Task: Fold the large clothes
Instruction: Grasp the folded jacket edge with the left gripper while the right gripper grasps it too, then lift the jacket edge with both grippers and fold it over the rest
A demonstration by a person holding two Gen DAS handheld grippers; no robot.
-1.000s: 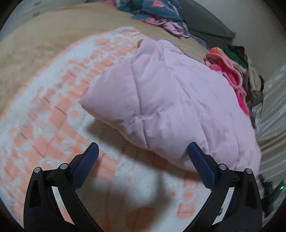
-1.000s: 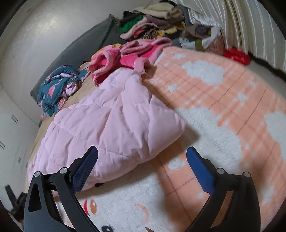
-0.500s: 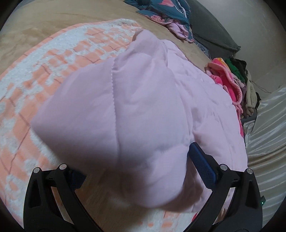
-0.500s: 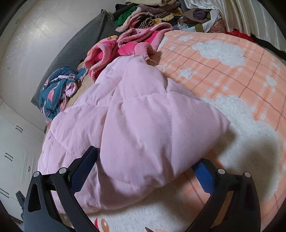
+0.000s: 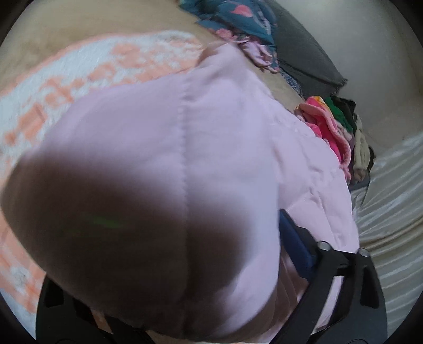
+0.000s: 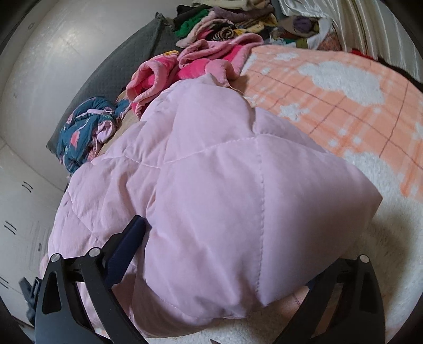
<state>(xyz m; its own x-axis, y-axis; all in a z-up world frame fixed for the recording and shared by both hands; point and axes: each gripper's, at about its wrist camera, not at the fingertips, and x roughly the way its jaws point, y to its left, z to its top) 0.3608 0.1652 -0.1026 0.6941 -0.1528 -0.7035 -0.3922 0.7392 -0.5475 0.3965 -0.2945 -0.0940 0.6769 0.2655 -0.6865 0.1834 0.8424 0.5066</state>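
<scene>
Left wrist view is filling with the pink quilted coat (image 5: 185, 164), lying on the orange-and-white blanket (image 6: 343, 87), as both the left gripper (image 5: 185, 264) and right gripper (image 6: 219, 267) are closing in, fingers spread wide around its corners, readying a grasp for folding.

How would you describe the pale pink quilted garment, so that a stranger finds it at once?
On the orange and white blanket, look in front of the clothes pile. The pale pink quilted garment is the biggest, puffiest item; unlike the bright pink fleece behind it, it has stitched seams.
</scene>
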